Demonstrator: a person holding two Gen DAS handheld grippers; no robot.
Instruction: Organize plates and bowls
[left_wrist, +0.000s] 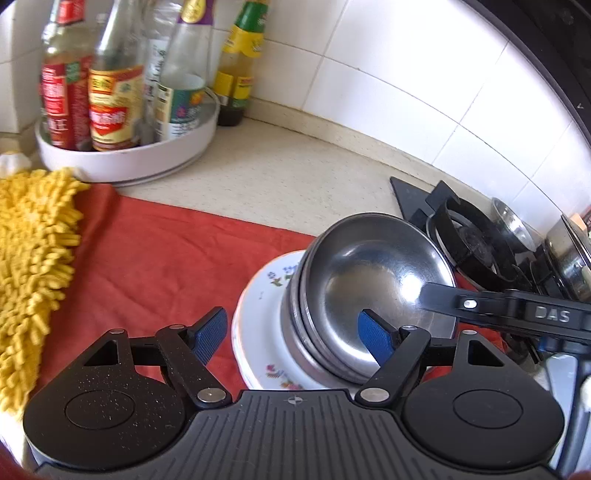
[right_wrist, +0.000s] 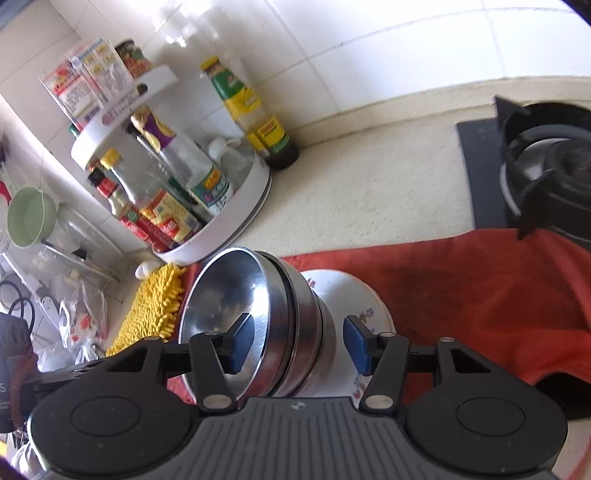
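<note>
Steel bowls (left_wrist: 369, 295), nested and tilted, are sitting on floral plates (left_wrist: 258, 325) on the red cloth (left_wrist: 155, 258) covering the surface. They are looking light, stiff and slippery; the rim seems the best hold, while the plates beneath are looking fragile. Both tongs are standing apart: left tongs (left_wrist: 295, 338) straddling the near rim, right tongs (right_wrist: 299, 345) straddling the stack's rims. Only the right view is showing the green cup (right_wrist: 27, 216).

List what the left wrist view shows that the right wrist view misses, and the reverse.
Left wrist only: metal pots behind the stove burner, and the right hand-held gripper reaching in.

Right wrist only: a green cup, scissors, and the rack's upper tier.

Both: stacked steel bowls on a floral plate, red cloth, yellow mop cloth, sauce bottles.
</note>
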